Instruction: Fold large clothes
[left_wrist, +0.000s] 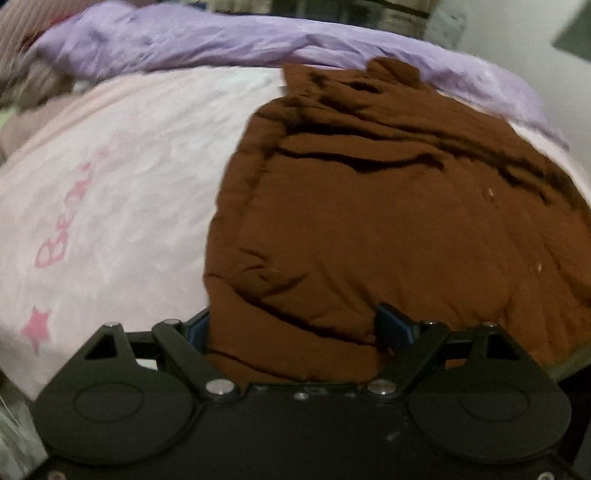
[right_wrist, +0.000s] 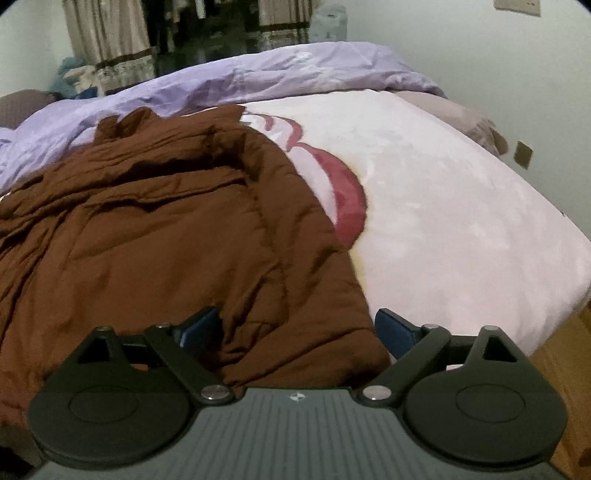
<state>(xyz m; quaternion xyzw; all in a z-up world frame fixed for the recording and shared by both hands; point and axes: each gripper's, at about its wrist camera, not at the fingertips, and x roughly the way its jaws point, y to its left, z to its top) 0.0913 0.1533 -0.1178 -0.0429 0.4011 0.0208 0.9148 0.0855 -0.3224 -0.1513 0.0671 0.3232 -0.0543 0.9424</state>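
Observation:
A brown quilted jacket (left_wrist: 369, 221) lies spread and wrinkled on a bed, its collar end toward the far side. My left gripper (left_wrist: 295, 328) stands open low over the jacket's near left corner. Brown cloth fills the gap between its blue pads, and I see no pinch. In the right wrist view the same jacket (right_wrist: 166, 240) fills the left half. My right gripper (right_wrist: 297, 328) is open wide over the near right corner. A bulge of hem sits between the jaws, and the right fingertip (right_wrist: 393, 326) is just off the cloth's edge.
A pale pink blanket (left_wrist: 110, 184) with pink lettering and a star covers the bed, and shows a red pattern in the right wrist view (right_wrist: 461, 221). A rumpled purple duvet (right_wrist: 295, 70) lies along the far side. Curtains (right_wrist: 107, 37) hang behind. Wood (right_wrist: 569, 369) shows past the bed's right edge.

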